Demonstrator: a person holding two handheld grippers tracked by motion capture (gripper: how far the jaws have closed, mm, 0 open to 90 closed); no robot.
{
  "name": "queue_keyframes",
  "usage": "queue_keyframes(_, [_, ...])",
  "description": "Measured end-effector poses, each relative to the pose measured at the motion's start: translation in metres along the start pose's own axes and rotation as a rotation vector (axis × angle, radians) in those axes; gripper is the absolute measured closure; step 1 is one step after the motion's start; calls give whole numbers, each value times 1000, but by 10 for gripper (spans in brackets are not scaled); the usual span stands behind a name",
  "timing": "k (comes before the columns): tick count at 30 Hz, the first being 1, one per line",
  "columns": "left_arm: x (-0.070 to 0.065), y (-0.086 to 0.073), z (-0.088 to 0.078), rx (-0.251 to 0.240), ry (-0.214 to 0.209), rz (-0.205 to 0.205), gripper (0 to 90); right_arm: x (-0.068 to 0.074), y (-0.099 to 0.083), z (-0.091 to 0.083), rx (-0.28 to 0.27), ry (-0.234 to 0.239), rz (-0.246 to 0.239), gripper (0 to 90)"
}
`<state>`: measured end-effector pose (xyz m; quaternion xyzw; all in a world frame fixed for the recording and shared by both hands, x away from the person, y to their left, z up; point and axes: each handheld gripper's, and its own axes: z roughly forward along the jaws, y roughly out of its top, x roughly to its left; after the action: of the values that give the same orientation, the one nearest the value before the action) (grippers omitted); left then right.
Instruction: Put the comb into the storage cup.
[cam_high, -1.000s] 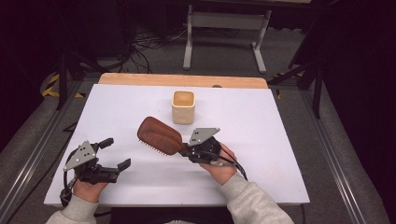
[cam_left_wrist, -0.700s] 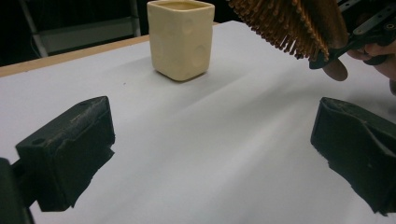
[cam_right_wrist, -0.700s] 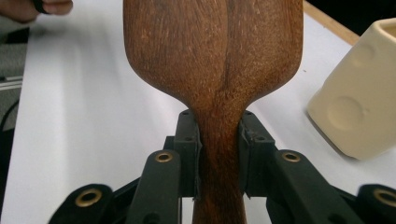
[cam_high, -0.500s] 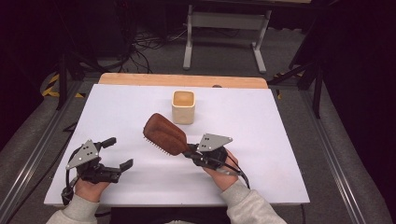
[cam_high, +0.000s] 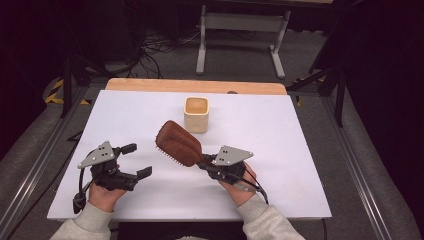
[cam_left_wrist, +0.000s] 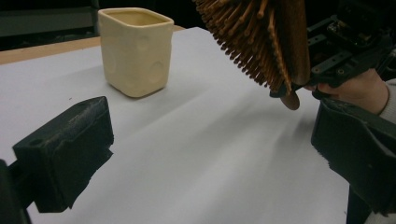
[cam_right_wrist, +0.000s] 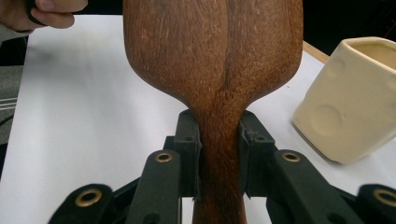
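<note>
High view: my right gripper (cam_high: 204, 165) clamps the hairbrush (cam_high: 178, 143) handle, head angling toward the cup (cam_high: 196, 114); left gripper (cam_high: 136, 160) jaws released, farther off.

In the right gripper view, the right gripper (cam_right_wrist: 218, 154) had its two black jaws clamped on the neck of a wooden hairbrush (cam_right_wrist: 215, 60), one jaw on each side of the narrow handle. The brush's broad brown back rose above them and faced the camera, its grain running lengthwise. To the right, a cream square-sided cup (cam_right_wrist: 355, 102) with round dimples stood on the white table (cam_right_wrist: 79, 116). At the upper left corner, fingers (cam_right_wrist: 46, 11) showed.
</note>
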<state>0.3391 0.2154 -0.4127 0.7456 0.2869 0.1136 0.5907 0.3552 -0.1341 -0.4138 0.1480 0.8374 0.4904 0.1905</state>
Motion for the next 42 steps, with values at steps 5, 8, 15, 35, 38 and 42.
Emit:
queue_keyframes(5, [-3, 11, 9, -5, -23, -7, 2, 1, -1, 1, 0, 2, -6, 727])
queue_keyframes(8, [-9, 22, 20, -2, -37, 7, 2, 1, -1, 1, -1, -2, -7, 727])
queue_keyframes(15, [-17, 33, 35, 4, -52, 8, 2, 1, -1, 0, -5, -6, -6, 727])
queue_keyframes(35, [-28, 44, 67, 70, -39, -14, 42, 1, -3, -1, -17, -27, -7, 727])
queue_keyframes(38, [-31, 45, 70, 74, -27, -3, 106, 1, -3, -1, -19, -30, -11, 727])
queue_keyframes(42, [-32, 46, 70, 76, 4, 12, 180, 2, -3, 0, -20, -36, -16, 726])
